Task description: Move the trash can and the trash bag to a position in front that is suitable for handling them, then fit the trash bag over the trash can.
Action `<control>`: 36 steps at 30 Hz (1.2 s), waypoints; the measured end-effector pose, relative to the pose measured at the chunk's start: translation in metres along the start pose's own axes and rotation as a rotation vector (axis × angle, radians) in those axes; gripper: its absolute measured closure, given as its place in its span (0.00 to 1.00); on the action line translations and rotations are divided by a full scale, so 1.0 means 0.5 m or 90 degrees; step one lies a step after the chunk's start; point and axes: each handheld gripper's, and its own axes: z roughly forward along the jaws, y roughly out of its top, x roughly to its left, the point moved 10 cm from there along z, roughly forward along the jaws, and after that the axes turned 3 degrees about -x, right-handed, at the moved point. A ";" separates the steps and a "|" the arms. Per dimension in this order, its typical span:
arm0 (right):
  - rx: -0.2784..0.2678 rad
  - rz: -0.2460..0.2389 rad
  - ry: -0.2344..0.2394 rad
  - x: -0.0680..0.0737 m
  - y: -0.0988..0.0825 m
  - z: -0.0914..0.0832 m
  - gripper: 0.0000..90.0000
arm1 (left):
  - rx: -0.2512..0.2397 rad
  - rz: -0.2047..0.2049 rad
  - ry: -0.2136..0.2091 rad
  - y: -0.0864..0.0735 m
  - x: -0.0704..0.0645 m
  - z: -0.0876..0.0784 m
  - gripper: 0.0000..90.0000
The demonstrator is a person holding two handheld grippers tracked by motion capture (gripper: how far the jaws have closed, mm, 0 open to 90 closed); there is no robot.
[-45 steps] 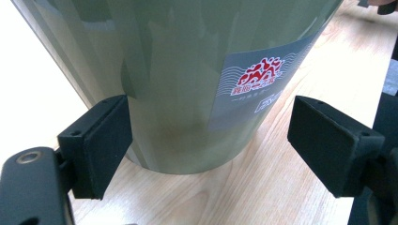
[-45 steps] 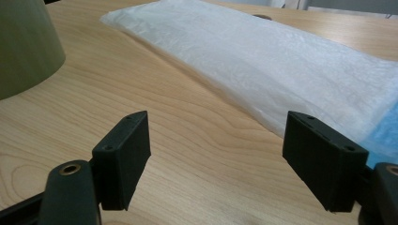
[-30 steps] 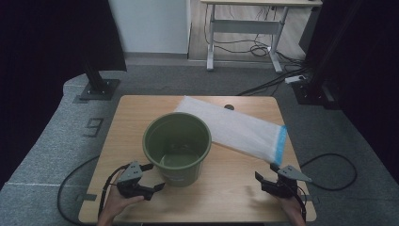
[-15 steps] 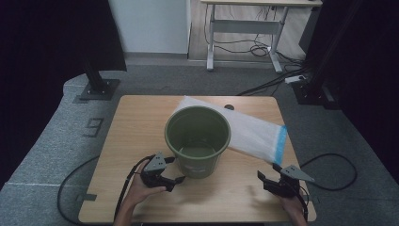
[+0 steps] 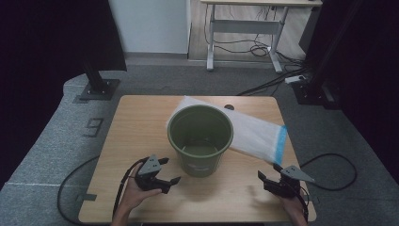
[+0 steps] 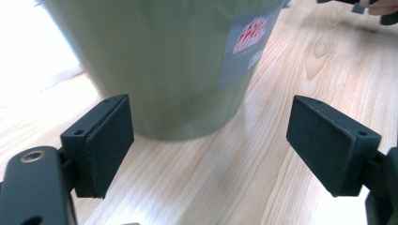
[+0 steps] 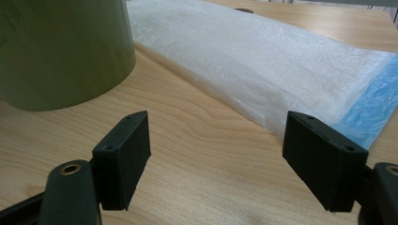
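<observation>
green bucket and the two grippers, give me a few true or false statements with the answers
1. The green bucket stands upright on the wooden table. True.
2. The left gripper is clamped on the bucket's rim. False: its jaws are open, near the bucket's base and apart from it.
3. The white plastic bag with a blue edge lies flat behind the bucket. True.
4. The right gripper holds the bag. False: its jaws are open, short of the bag.
5. The bucket lies tipped on its side. False: its opening faces up.
</observation>
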 end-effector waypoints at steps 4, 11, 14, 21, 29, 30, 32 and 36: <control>0.000 -0.007 -0.009 0.000 0.003 0.004 0.25 | -0.001 -0.018 0.009 -0.020 0.003 -0.015 0.16; 0.012 -0.041 -0.026 0.010 0.015 0.023 0.25 | 0.001 -0.038 0.009 -0.044 0.000 -0.022 0.16; 0.029 -0.077 -0.030 0.015 0.030 0.046 0.25 | 0.015 -0.032 0.013 -0.053 0.002 -0.018 0.16; 0.105 -0.109 -0.009 0.015 0.050 0.151 0.24 | 0.031 -0.034 0.021 -0.071 0.010 -0.014 0.16; 0.164 -0.104 0.024 0.019 0.051 0.258 0.28 | 0.021 -0.052 0.027 -0.086 0.022 -0.030 0.17; 0.180 -0.107 0.026 0.024 0.044 0.272 0.28 | 0.017 -0.059 0.031 -0.090 0.027 -0.036 0.17; 0.194 -0.119 0.031 0.031 0.036 0.285 0.31 | 0.010 -0.066 0.037 -0.092 0.032 -0.043 0.17; 0.196 -0.096 0.024 0.023 0.029 0.301 0.45 | 0.004 -0.074 0.046 -0.094 0.041 -0.052 0.17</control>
